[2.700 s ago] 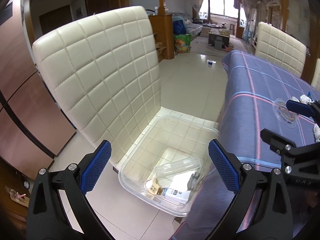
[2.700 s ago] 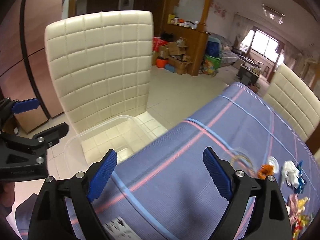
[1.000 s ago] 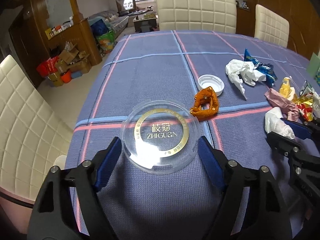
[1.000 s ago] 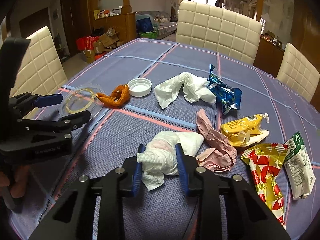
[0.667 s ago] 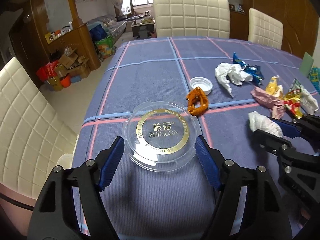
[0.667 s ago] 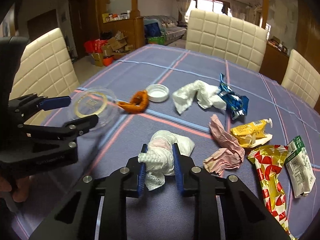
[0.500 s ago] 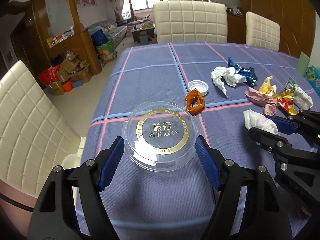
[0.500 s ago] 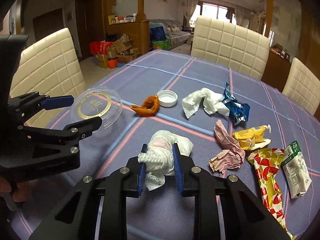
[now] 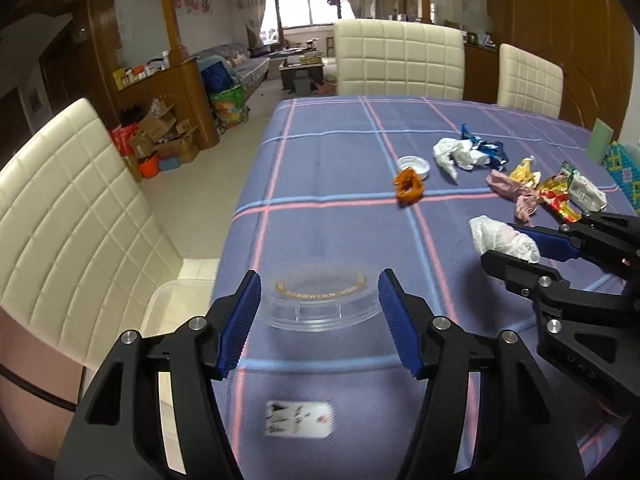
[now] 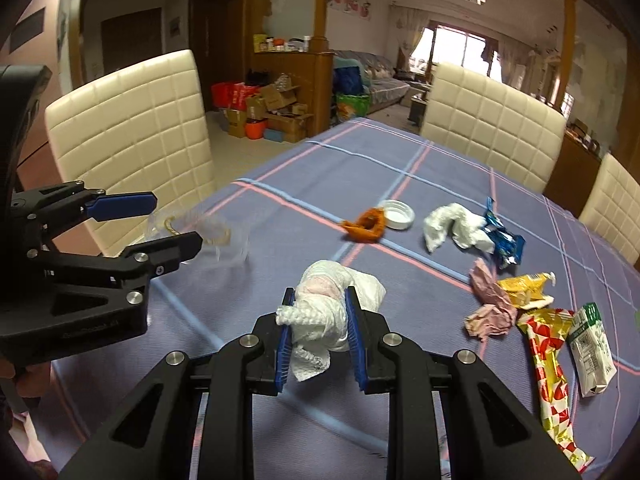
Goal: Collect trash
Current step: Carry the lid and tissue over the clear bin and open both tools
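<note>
Tissue (image 10: 326, 312), a white crumpled wad, sits clamped between the blue pads of your right gripper (image 10: 320, 326), lifted above the blue plaid tablecloth (image 9: 320, 152). Your left gripper (image 9: 318, 320) has the clear plastic lid (image 9: 320, 300) with the gold ring between its pads; its jaws are closing at this moment, and the lid is blurred, so you cannot tell if the pads press on its rim already. The lid is near the left edge of the table, the side where the cloth hangs down toward the tiled floor (image 9: 192, 208). Below this edge a corner of the clear plastic bin (image 9: 172, 304) shows, in front of the cream quilted chair (image 9: 68, 208). The two grippers are near each other but apart, the right one with the tissue standing to the right of the lid. Between them the cloth is bare. Farther on the table lie the orange peel (image 10: 366, 226) touching the white cap (image 10: 396, 214), then another white tissue (image 10: 452, 226) against the blue wrapper (image 10: 502, 240), the pink paper (image 10: 490, 304), the yellow packet (image 10: 524, 288), the red and yellow wrapper (image 10: 548, 356) and the small carton (image 10: 592, 354), all well apart from your grippers. A white label (image 9: 298, 420) lies on the cloth just under the left gripper.
</note>
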